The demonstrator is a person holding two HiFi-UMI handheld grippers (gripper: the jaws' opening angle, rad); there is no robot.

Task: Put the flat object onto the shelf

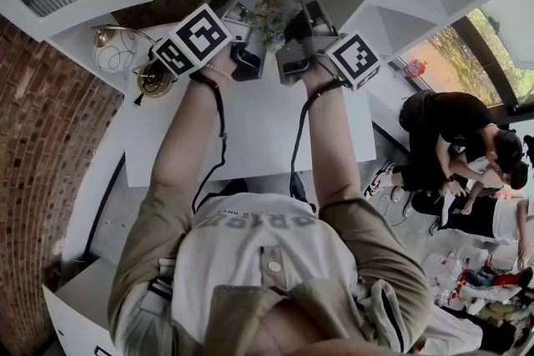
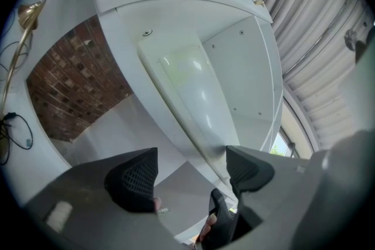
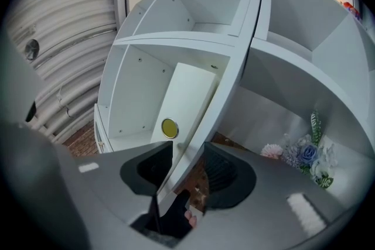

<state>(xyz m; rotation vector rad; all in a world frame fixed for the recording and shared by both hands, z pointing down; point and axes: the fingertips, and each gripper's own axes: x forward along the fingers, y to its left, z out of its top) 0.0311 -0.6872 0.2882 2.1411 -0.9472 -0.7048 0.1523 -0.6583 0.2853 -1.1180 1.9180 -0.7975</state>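
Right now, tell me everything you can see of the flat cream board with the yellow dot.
The flat board is a thin, smooth, slightly glossy cream-white panel, plain but for one small round yellow dot near its close end. It lies flat, dot side up, on a board of the white shelf, inside an open compartment. Its nearest edge is hidden behind a jaw of the right gripper, whose jaws stand apart, so contact there cannot be told.

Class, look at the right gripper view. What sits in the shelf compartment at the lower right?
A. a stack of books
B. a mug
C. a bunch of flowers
C: a bunch of flowers, pink, blue and white with green leaves, shows in that compartment of the shelf.
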